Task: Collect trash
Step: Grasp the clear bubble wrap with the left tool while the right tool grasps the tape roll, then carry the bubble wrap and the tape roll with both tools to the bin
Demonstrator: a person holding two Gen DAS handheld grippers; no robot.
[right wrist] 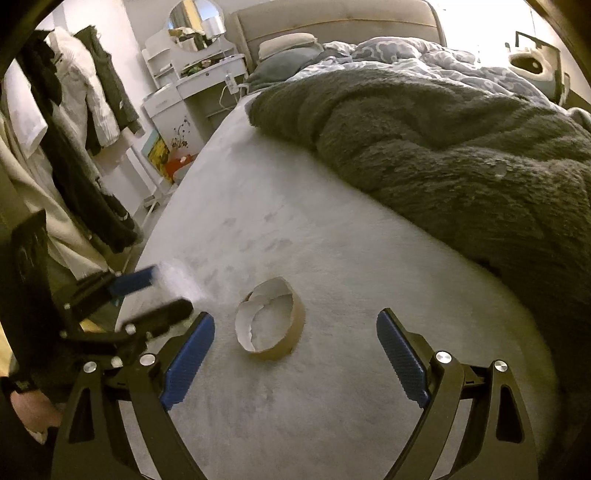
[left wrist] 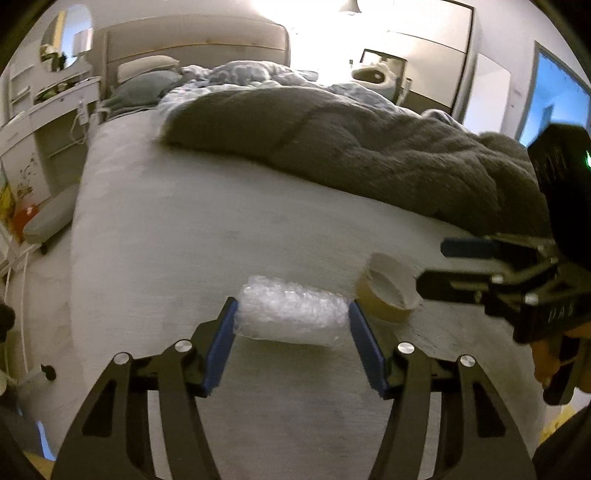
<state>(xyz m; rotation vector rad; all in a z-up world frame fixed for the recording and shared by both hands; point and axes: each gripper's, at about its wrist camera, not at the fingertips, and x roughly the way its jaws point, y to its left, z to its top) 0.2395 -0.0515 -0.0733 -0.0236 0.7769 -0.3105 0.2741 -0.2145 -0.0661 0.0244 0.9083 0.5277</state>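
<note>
A wad of clear bubble wrap (left wrist: 291,314) sits between the blue pads of my left gripper (left wrist: 291,312), which is shut on it just above the grey bed sheet (left wrist: 207,236). An empty cardboard tape ring (left wrist: 388,291) lies on the sheet just to its right. In the right wrist view the ring (right wrist: 271,328) lies on the sheet between and slightly ahead of the open fingers of my right gripper (right wrist: 295,321). The left gripper (right wrist: 159,291) with the blurred wrap shows at the left there. The right gripper (left wrist: 432,266) shows at the right of the left wrist view.
A thick dark grey blanket (right wrist: 443,147) is heaped over the right half of the bed, with a patterned duvet (right wrist: 406,55) and pillows behind. A white dresser with a round mirror (right wrist: 195,26) and hanging clothes (right wrist: 74,129) stand left of the bed.
</note>
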